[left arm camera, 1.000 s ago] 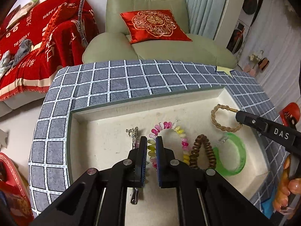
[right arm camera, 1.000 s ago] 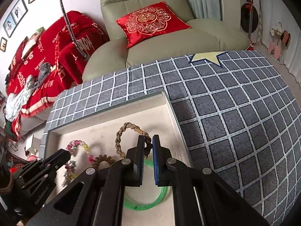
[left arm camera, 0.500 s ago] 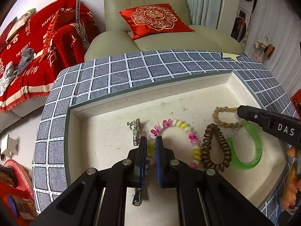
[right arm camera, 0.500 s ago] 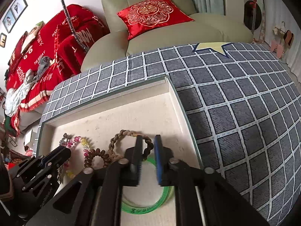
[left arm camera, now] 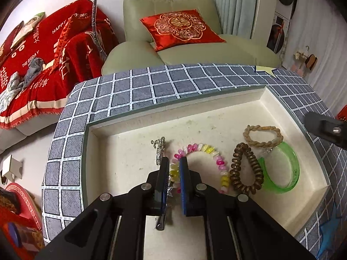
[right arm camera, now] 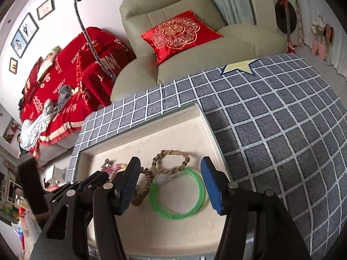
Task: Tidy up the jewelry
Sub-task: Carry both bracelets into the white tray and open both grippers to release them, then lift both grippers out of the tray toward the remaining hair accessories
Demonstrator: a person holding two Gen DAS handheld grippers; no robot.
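Right gripper (right arm camera: 171,184) was opening over the cream tray (left arm camera: 216,117) with nothing pressed between its pads — the green bangle (right arm camera: 176,194) and the braided tan bracelet (right arm camera: 171,161) lay below it on the tray floor, the braid resting on the bangle's far rim and a bit of clear wrapping at the spot where the two met. My left gripper (left arm camera: 174,179) stood nearly clenched above the near-left arc of the pink-and-yellow bead bracelet (left arm camera: 201,166), a bead showing in the narrow gap; whether the pads truly pinched it I could not tell. Beside it lay the silver clip (left arm camera: 160,151), running under the left finger, and the dark coil bracelet (left arm camera: 246,170), which touched the bangle. All five pieces sat in the tray, on the grey checked cloth (right arm camera: 271,130) that covered the table. I judged the crowding to be the hazard: had I lifted the beads, the stretch cord could have dragged the clip or nudged the coil. On the right, a grab at the bangle could have hauled the overlapping braid and the wrapping along, or let the hard, slick ring squirt from my pads — and skid into the tray's wall.
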